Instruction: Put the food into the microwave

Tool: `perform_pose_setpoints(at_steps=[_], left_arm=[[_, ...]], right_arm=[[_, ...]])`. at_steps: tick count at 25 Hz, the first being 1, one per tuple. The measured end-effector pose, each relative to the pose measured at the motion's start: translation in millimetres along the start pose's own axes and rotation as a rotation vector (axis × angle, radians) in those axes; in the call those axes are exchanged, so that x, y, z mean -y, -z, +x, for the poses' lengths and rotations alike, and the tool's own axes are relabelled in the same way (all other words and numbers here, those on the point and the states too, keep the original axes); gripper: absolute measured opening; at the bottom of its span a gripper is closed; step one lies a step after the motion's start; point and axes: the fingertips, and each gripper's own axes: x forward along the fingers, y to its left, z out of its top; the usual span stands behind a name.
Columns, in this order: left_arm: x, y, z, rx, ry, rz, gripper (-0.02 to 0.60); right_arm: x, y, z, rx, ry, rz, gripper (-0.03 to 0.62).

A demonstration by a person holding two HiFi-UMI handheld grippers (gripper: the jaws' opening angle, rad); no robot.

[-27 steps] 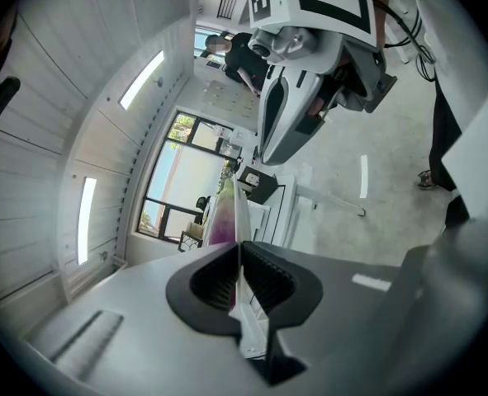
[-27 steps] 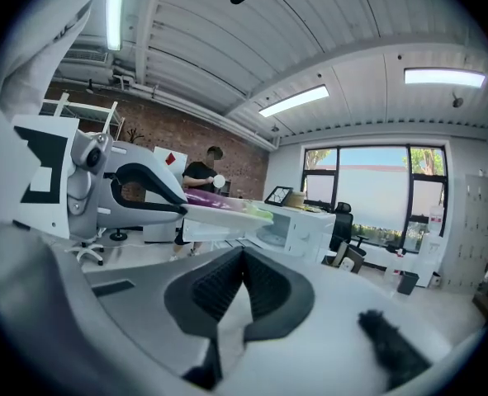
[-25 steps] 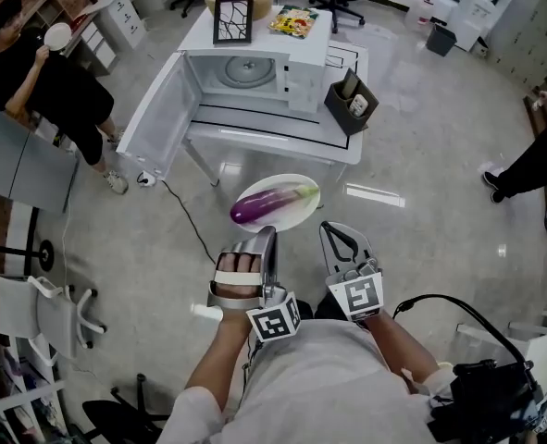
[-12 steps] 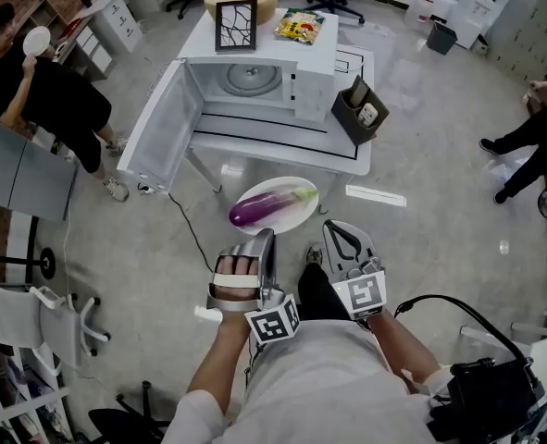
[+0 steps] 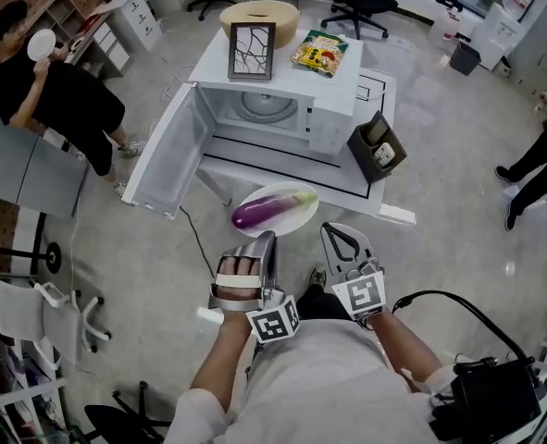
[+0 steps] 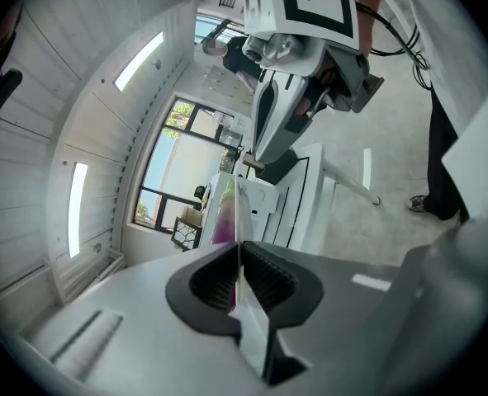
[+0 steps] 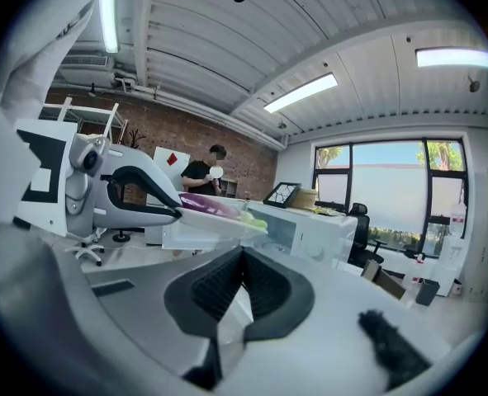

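A white plate (image 5: 292, 216) carries a purple eggplant (image 5: 266, 209) and hangs in the air just in front of the white table (image 5: 296, 176). My left gripper (image 5: 267, 240) is shut on the plate's near left rim, and my right gripper (image 5: 334, 236) is shut on its near right rim. In the left gripper view the plate (image 6: 239, 214) stands edge-on between the jaws of the left gripper (image 6: 239, 275), with the eggplant (image 6: 225, 218) behind it. The right gripper view shows the plate (image 7: 196, 230) and eggplant (image 7: 201, 204) beyond the right gripper (image 7: 242, 283). The white microwave (image 5: 264, 109) stands open ahead, its door (image 5: 166, 152) swung left.
On the microwave sit a picture frame (image 5: 252, 51), a snack packet (image 5: 319, 50) and a round wooden box (image 5: 259, 15). A black holder (image 5: 377, 148) stands on the table's right end. A person (image 5: 55, 91) stands at the left. A white chair (image 5: 42, 308) is at lower left.
Both grippers have carried the plate with the eggplant forward, towards the table and the open microwave, which now lie closer. The grip on the plate is unchanged.
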Motion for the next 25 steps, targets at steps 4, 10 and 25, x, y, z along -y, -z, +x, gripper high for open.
perform_pose_setpoints(at_steps=[4,10,25], left_arm=[[-0.9,-5.5,27.9,-0.02,0.014,0.002,0.031],[-3.4,-10.5,56.8,-0.054,0.029,0.013,0.031],[-15.9,18.9,131.5,-0.041,0.036,0.075,0.031]], right_arm=[[21.0,8.7,16.8,-0.015,-0.025,0.014,0.009],[47.6,15.6,37.5,-0.019,-0.065,0.014,0.009],[72.6,17.5,116.2,-0.01,-0.069,0.046,0.009]])
